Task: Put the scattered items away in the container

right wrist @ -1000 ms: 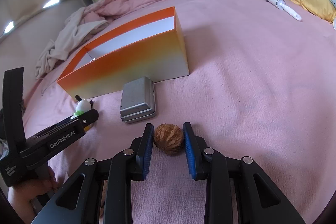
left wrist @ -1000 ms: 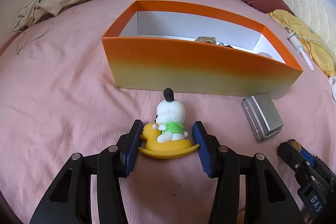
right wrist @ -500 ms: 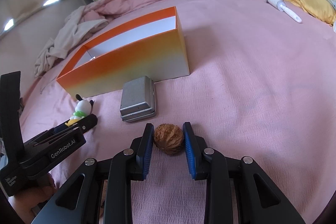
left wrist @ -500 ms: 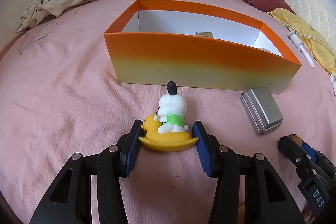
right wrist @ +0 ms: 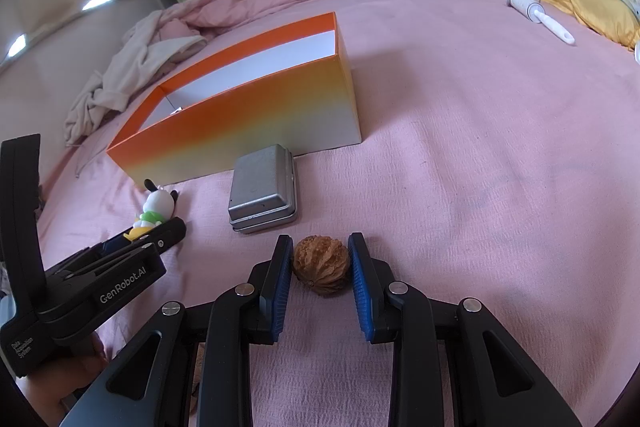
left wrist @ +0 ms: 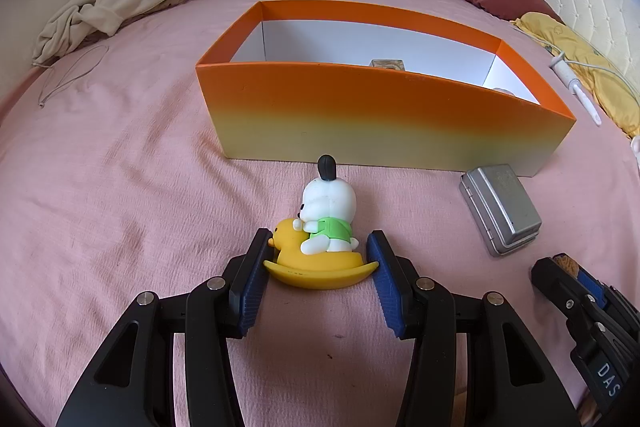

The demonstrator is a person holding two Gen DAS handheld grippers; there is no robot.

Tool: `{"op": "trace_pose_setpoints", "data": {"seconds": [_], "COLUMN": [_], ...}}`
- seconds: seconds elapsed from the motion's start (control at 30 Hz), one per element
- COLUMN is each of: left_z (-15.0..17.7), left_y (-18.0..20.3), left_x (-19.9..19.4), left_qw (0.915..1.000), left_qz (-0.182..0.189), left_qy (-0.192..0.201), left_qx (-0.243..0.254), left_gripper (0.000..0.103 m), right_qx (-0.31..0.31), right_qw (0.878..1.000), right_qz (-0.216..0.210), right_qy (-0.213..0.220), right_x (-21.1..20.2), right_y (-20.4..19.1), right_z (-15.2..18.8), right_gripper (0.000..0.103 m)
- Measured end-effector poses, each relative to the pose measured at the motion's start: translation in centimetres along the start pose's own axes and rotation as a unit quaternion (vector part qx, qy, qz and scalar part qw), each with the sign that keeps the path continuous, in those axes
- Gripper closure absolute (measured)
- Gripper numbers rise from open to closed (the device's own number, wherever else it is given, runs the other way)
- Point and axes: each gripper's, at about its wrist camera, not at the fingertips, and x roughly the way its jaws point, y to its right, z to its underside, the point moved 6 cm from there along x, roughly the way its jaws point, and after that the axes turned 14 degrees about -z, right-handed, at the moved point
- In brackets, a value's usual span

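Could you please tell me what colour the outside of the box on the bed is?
The box fades from orange at the rim to pale cream at the base, clearest from the left wrist.

Bright soft daylight, sharp focus, curved edges (fisheye vignette)

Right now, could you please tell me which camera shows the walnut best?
The right wrist view: the walnut sits whole and close between the right tongs, its ridged shell clear. The left wrist view shows only a brown sliver at the lower right, mostly hidden behind those tongs.
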Motion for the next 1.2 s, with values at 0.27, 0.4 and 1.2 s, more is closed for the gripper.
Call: {"op": "trace_pose_setpoints", "data": {"seconds": [0.27, 0.4, 1.2], "left_z": [-0.01, -0.02, 0.16], "left_y": [0.07, 0.06, 0.04], "left_x": [-0.04, -0.03, -0.09], "left_qw": [1.0000, 1.0000, 1.0000], "left_qz": [-0.001, -0.001, 0.000], "left_qy": [0.001, 0.001, 0.002], "left_qx": [0.001, 0.001, 0.001], "left_gripper": [0.053, 0.053, 0.053], "right_qx": [0.000, 0.000, -0.002], "right_qw": [1.000, 1.000, 1.000], "right_qz": [0.000, 0.001, 0.004], "right_qy": [0.000, 0.000, -0.003], "right_x": [-0.08, -0.04, 0.06], "right_y": [0.16, 0.07, -0.20], "right_z": [-0.05, 0.02, 0.13], "right_gripper": [0.076, 0.076, 0.076]}}
